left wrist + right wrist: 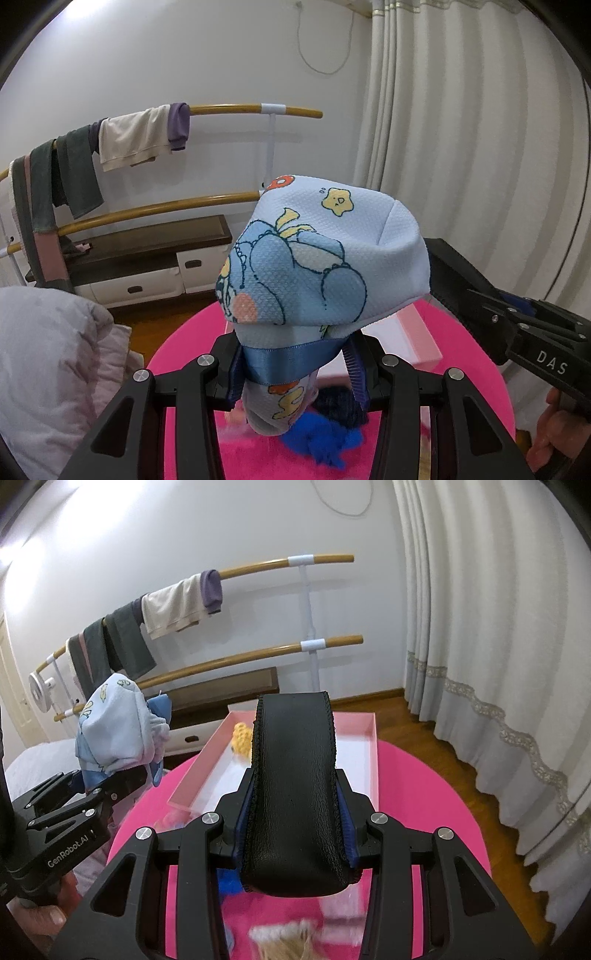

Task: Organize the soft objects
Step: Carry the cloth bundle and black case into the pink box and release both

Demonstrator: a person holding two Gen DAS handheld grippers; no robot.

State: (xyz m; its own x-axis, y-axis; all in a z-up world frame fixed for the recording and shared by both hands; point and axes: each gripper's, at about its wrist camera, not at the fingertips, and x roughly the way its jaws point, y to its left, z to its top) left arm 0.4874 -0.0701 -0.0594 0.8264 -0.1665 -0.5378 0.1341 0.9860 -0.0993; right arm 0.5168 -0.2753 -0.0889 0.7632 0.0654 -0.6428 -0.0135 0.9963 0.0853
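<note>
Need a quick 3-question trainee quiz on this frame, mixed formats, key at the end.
1. True or false: the left tool grips a patterned light-blue pouch.
2. What does the right tool hold? A) black leather-look pad B) purple towel C) white fan
3. Fill in: a yellow knitted item lies inside the pink ___ on the pink table.

Key: 1 true; 2 A; 3 box

- The right gripper (295,834) is clamping a black leather pouch (293,790) above the pink table (424,794).
- A pink tray (373,746) is lying behind the pouch, holding a yellow knitted thing (242,736).
- The left gripper (122,775) is gripping a printed blue cloth bundle (114,731) left of the pouch.
</note>
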